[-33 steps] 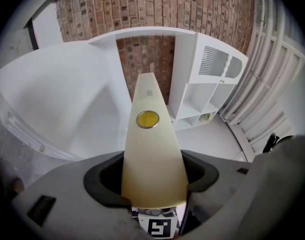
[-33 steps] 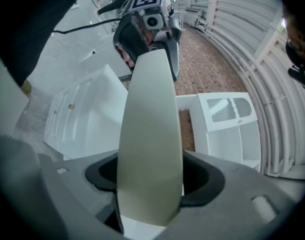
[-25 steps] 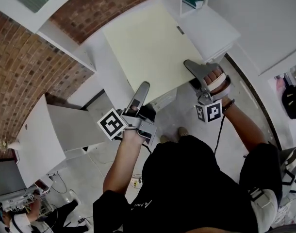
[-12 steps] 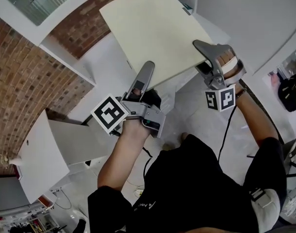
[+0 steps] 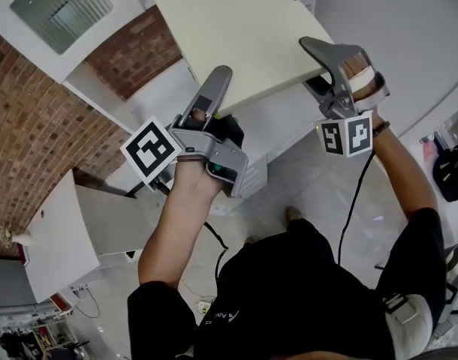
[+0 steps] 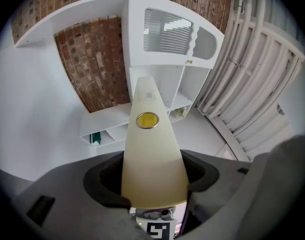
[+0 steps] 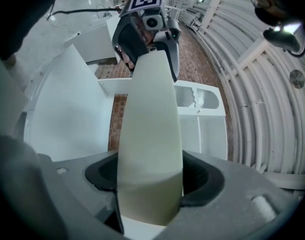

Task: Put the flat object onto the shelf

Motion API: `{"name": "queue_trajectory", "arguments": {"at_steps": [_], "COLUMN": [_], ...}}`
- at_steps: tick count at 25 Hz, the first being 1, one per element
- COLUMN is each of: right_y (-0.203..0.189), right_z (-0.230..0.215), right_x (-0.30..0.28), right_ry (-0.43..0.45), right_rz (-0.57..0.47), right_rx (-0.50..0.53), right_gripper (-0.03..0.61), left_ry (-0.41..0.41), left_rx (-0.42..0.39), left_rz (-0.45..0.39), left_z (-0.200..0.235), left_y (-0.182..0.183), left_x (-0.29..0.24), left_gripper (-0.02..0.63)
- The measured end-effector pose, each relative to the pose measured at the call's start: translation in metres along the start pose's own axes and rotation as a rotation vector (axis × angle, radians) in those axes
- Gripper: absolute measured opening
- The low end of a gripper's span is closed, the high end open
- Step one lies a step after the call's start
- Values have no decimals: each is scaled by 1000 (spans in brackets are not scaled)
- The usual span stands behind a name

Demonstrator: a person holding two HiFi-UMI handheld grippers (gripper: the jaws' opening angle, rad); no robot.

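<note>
Cream-coloured and thin, the board is up in the air and not on the shelf yet. The picking-up part looks done. The putting-down part is left, I think.

The left gripper is clamped on the board's near edge, with one jaw on top and one under. Ahead of its jaws the board runs out toward the white shelf. A little yellow ring sits on the board. A brick wall is off to this gripper's left, well apart.

The right gripper is clamped on the board's right edge, top and bottom too. To its right is a plain white wall, near but not touching.

The board's far end goes out of the head view, so I cannot tell how close it is to the shelf. It might bump there. Below both grippers is open floor with lots of room.
</note>
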State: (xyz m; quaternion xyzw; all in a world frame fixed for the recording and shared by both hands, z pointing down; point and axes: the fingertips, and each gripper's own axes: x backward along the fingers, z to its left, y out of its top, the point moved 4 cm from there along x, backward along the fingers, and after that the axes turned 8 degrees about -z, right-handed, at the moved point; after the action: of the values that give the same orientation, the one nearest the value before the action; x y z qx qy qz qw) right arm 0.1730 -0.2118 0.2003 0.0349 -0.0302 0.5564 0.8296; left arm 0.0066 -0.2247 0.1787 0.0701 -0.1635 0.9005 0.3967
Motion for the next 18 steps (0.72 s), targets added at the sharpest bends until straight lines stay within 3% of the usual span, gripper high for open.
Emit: {"name": "queue_trajectory", "arguments": {"at_steps": [9, 18], "right_y": [-87, -129], "right_z": [-29, -32], "right_x": [-64, -129], "right_ry": [-23, 12], "right_rz": [-115, -208], "right_rx": [22, 17], "right_gripper": [319, 318], "left_ry": [-4, 33], "left_rx": [-42, -18], "left_rz": [-124, -216], "left_z": [-6, 7], "left_y": [11, 37], "left_x": [-93, -149], "left_gripper": [293, 296]}}
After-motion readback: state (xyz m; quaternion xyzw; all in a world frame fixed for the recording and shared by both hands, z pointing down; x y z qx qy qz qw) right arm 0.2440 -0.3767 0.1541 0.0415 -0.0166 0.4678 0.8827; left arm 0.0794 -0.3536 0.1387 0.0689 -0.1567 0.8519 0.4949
